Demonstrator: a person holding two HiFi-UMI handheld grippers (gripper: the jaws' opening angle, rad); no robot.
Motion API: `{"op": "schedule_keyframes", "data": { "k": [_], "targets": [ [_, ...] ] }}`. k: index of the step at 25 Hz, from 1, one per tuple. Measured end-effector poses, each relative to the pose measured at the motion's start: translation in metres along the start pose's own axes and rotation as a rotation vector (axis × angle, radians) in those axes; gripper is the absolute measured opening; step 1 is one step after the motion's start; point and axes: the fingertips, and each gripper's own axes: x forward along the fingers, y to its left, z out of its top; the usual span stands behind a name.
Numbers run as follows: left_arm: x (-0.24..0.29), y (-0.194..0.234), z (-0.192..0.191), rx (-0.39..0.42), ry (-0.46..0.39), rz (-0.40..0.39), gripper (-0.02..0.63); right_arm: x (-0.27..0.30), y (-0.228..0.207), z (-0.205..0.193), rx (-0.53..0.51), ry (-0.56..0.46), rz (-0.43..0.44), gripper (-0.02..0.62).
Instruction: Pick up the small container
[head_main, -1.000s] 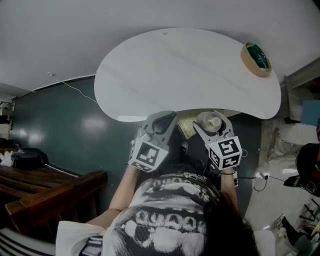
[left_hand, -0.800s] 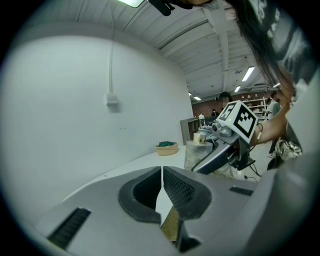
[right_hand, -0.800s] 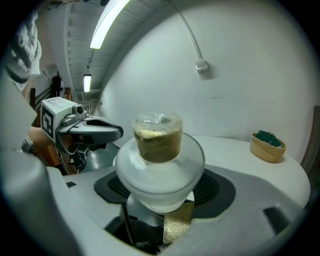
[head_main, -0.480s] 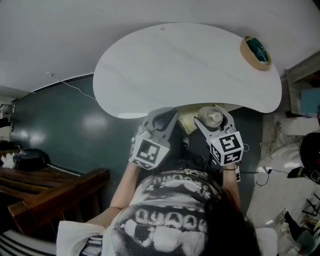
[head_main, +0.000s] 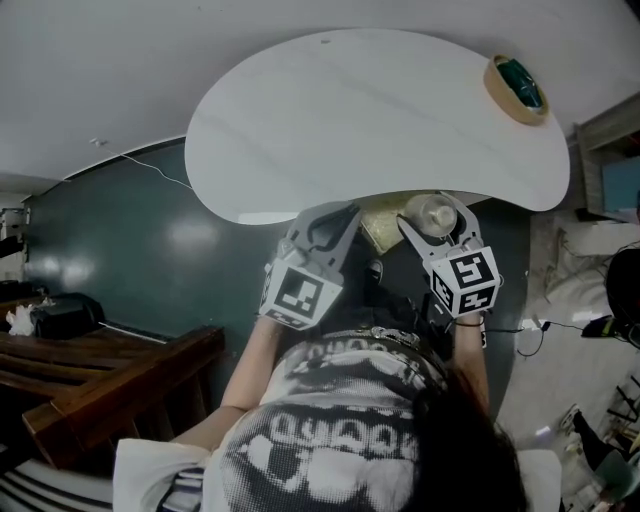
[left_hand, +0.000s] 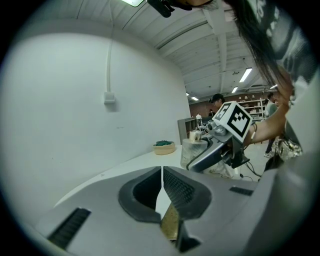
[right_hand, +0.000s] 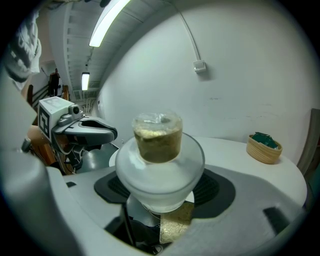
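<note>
The small container (right_hand: 158, 150) is a clear cup of tan grains with a wide frosted white part around it. My right gripper (right_hand: 161, 192) is shut on that frosted part, the black pads (right_hand: 215, 187) pressing at either side, and holds it in the air. From the head view the container (head_main: 431, 213) sits between the right gripper's (head_main: 436, 217) fingers just off the near edge of the white table (head_main: 380, 130). Beside it, my left gripper (head_main: 325, 225) is shut on nothing; in its own view the left gripper's (left_hand: 162, 187) jaws meet, with the container (left_hand: 192, 152) to the right.
A wicker bowl (head_main: 516, 88) with green contents stands at the table's far right end, the same bowl (right_hand: 264, 146) showing in the right gripper view. A wooden bench (head_main: 100, 380) stands at lower left on the dark floor. Bags and cables lie at the right.
</note>
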Motion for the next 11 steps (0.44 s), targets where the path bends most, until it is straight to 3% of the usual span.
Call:
{"op": "schedule_keyframes", "data": {
  "k": [11],
  "targets": [
    [-0.004,0.006,-0.010,0.008,0.005,-0.019,0.011,0.013,-0.002,0.002,0.011,-0.007,-0.011,0.327]
  ]
}}
